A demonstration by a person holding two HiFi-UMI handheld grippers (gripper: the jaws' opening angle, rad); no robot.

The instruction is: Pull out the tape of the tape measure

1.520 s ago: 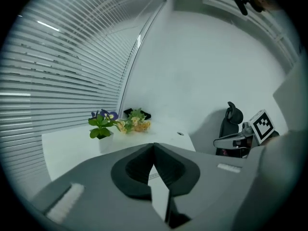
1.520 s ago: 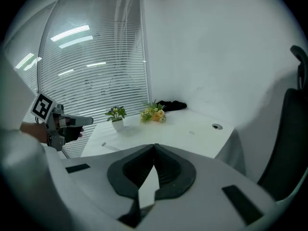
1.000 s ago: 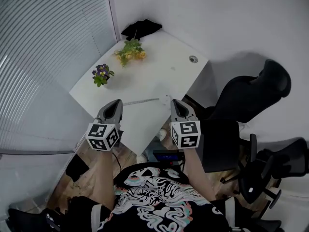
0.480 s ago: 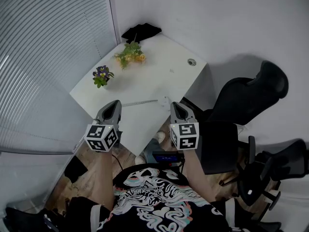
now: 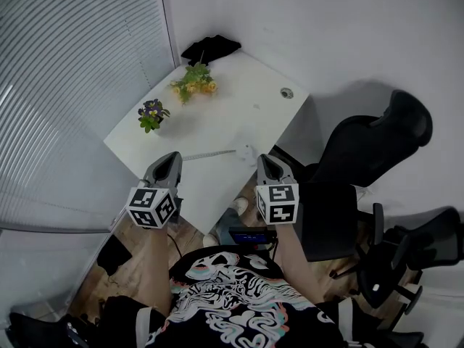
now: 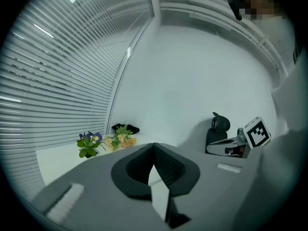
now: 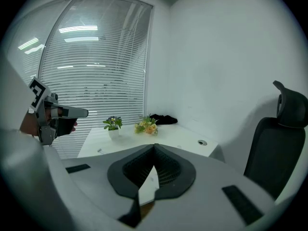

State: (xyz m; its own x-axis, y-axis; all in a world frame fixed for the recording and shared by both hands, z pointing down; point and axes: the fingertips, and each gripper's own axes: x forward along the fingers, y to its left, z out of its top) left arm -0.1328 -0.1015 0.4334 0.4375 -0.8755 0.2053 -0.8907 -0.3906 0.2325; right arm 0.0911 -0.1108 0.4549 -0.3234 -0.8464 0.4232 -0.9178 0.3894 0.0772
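Observation:
In the head view the tape measure, a small pale case, lies near the front edge of the white table. Its tape lies pulled out to the left across the tabletop. My left gripper hovers at the tape's left end, and my right gripper is just right of the case. Neither touches it. Both are shut and hold nothing, as the left gripper view and the right gripper view also show.
A small pot of purple flowers, a yellow bouquet and a black cloth sit at the table's far left. A cable hole is at its right. Black office chairs stand right of the table. Window blinds run along the left.

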